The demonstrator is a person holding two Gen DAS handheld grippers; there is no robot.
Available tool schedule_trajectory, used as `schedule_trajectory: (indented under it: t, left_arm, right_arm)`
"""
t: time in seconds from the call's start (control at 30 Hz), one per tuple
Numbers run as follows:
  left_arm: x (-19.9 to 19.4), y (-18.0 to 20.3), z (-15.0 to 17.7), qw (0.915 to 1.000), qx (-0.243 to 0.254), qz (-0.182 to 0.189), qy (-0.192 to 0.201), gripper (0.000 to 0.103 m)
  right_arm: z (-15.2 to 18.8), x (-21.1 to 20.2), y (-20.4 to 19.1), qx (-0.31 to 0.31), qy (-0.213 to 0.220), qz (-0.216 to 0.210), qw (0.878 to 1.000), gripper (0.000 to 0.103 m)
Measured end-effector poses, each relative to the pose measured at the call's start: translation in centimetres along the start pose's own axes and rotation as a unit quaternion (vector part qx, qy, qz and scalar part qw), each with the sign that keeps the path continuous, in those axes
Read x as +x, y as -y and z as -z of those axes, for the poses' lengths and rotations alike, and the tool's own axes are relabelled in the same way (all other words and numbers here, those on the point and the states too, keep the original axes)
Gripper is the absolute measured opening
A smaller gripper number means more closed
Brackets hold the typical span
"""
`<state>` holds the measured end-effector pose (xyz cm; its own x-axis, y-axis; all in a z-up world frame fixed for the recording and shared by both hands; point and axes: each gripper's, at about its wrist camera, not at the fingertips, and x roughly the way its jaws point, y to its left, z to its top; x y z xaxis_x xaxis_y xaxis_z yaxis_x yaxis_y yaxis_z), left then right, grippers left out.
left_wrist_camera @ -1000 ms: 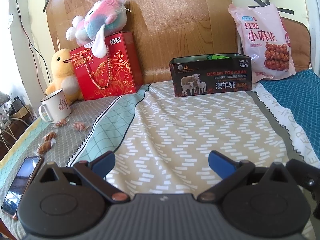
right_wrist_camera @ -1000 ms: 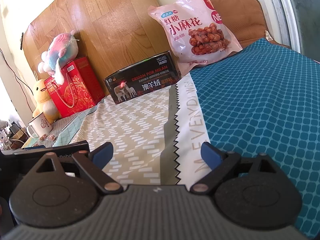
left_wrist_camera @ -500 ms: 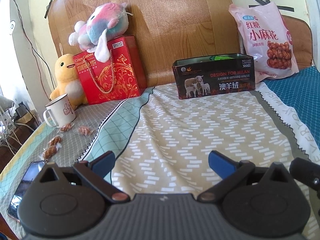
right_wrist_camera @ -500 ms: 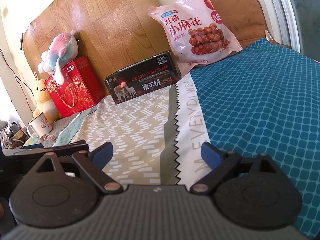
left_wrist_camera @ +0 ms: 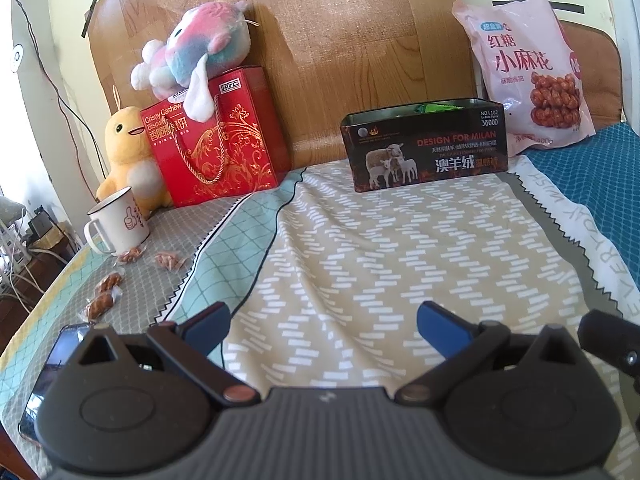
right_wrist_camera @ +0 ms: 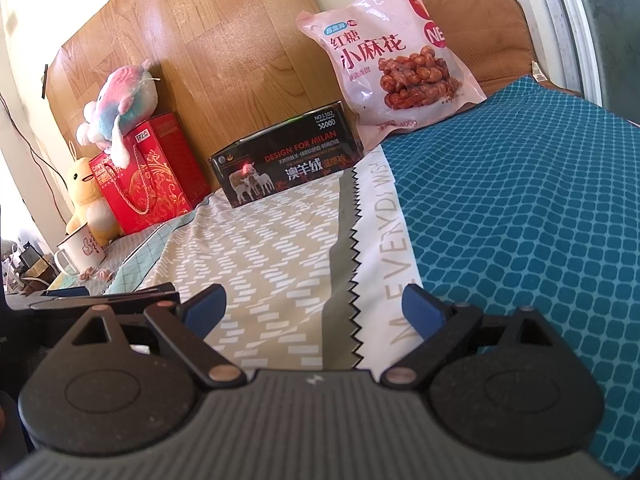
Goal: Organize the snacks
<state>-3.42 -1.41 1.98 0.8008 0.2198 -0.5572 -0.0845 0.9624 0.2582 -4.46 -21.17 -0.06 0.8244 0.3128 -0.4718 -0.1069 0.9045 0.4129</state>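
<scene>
Several small wrapped snacks (left_wrist_camera: 107,294) lie on the bedsheet at the left, beside a white mug (left_wrist_camera: 118,220). A black open tin box (left_wrist_camera: 426,144) with a sheep picture stands at the back against the headboard, something green inside it. It also shows in the right wrist view (right_wrist_camera: 286,162). A large pink snack bag (left_wrist_camera: 528,76) leans at the back right, also in the right wrist view (right_wrist_camera: 390,60). My left gripper (left_wrist_camera: 324,322) is open and empty, low over the patterned sheet. My right gripper (right_wrist_camera: 314,308) is open and empty, to the right of the left one.
A red gift box (left_wrist_camera: 218,140) with a pastel plush toy (left_wrist_camera: 196,50) on top stands at the back left, a yellow duck plush (left_wrist_camera: 128,156) beside it. A phone (left_wrist_camera: 52,376) lies at the front left bed edge. A blue cover (right_wrist_camera: 520,220) spreads on the right.
The left gripper has turned a little to the left and backed off, so the snacks, mug and phone sit further into view. The right gripper has not moved.
</scene>
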Motion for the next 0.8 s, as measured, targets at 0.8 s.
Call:
schedule_trajectory:
  t: [0.8]
  left_arm:
    - [0.05,0.18,-0.01,0.9997,0.013,-0.019,0.004,0.103]
  right_arm:
    - [0.05,0.11,-0.23,-0.002,0.001,0.001,1.000,0.096]
